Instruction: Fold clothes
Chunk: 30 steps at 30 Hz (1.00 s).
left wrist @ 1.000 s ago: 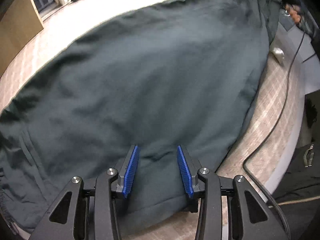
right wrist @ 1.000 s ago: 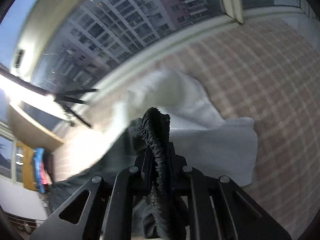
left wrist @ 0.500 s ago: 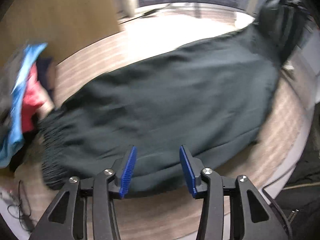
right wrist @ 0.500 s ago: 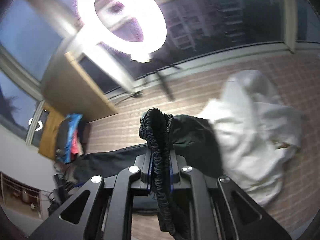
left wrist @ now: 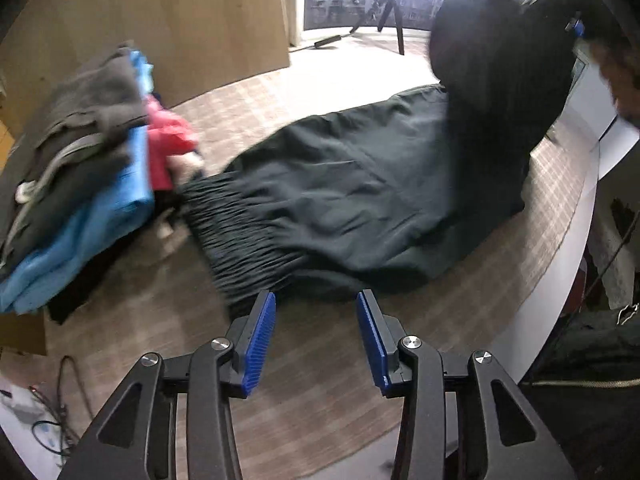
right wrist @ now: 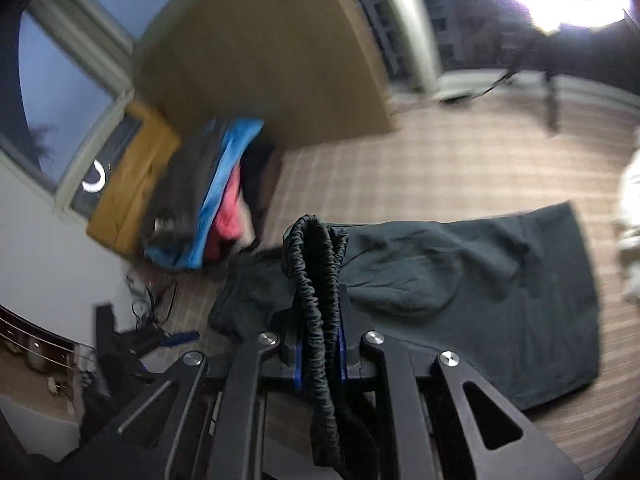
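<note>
Across the pale wood-grain tabletop [left wrist: 328,392] a dark green pair of soft trousers [left wrist: 360,184] is spread, its gathered elastic waistband [left wrist: 244,236] lying toward the left tool [left wrist: 316,338] and its far end lifted off the surface. That far end is pinched in the right tool [right wrist: 320,356], whose blue pads are pressed together on a bunched, ruched hem [right wrist: 316,280]; in the left wrist view the same cloth is seen hanging as a dark raised mass at the upper right. The left tool is held above bare tabletop just short of the waistband, its jaws spread with nothing between them; they have just been closing a little.

The fold is judged to be under way rather than done: one end is raised and appears to be on its way over toward the waistband, but it is not yet laid down, and the lower layer is creased. Laying, aligning and smoothing are left, and probably a further fold.

A stack of folded garments in grey, bright blue and red [left wrist: 84,168] sits just beside the waistband, almost touching it, so little room is left on that side. A crumpled white garment [right wrist: 630,216] lies at the other end. Loose black cables [left wrist: 60,408] trail at the near-left corner, and a tripod [left wrist: 384,12] stands by the window.
</note>
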Each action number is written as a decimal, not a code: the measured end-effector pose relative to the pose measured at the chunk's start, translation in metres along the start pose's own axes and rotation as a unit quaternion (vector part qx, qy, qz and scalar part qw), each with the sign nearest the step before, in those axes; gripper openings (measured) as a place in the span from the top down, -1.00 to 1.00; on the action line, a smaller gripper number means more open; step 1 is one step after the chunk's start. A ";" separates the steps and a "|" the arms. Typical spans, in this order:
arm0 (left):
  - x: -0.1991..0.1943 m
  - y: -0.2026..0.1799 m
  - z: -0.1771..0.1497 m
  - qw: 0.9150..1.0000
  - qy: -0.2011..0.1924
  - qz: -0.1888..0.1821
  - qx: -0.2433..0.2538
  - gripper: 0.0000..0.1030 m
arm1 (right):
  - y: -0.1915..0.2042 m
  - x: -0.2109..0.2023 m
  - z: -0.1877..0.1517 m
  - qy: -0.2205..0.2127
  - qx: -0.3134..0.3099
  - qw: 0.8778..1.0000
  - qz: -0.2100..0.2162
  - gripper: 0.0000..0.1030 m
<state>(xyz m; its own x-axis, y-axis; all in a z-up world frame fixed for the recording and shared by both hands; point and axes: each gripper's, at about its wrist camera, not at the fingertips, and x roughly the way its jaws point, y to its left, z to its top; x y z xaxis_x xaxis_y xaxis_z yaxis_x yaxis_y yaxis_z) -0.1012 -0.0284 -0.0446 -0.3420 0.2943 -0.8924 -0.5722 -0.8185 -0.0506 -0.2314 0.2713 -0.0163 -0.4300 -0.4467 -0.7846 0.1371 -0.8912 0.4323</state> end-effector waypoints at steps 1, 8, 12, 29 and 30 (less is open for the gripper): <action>-0.001 0.006 -0.004 1.000 0.000 0.001 0.001 0.21 | 0.016 0.020 -0.005 0.004 -0.011 1.000 -0.006 0.78; 0.007 0.024 -0.030 1.000 0.006 -0.011 0.004 0.21 | 0.080 0.132 -0.025 0.027 -0.048 0.997 -0.058 0.78; 0.004 0.033 -0.039 1.000 0.010 -0.017 0.007 0.21 | 0.079 0.165 -0.028 0.034 -0.026 0.997 -0.071 0.78; -0.005 0.032 -0.017 0.999 -0.006 -0.018 0.040 0.21 | 0.089 0.104 -0.041 0.033 -0.032 0.997 0.060 0.06; -0.007 0.031 -0.013 0.999 -0.012 -0.020 0.042 0.21 | 0.078 0.083 -0.043 0.021 -0.015 0.996 0.086 0.04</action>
<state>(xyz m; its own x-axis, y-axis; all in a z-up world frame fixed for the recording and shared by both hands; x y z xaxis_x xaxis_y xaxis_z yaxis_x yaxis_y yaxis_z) -0.1070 -0.0624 -0.0454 -0.3345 0.3392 -0.8792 -0.6464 -0.7615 -0.0479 -0.2180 0.1611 -0.0663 -0.3597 -0.5956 -0.7183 0.2332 -0.8028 0.5488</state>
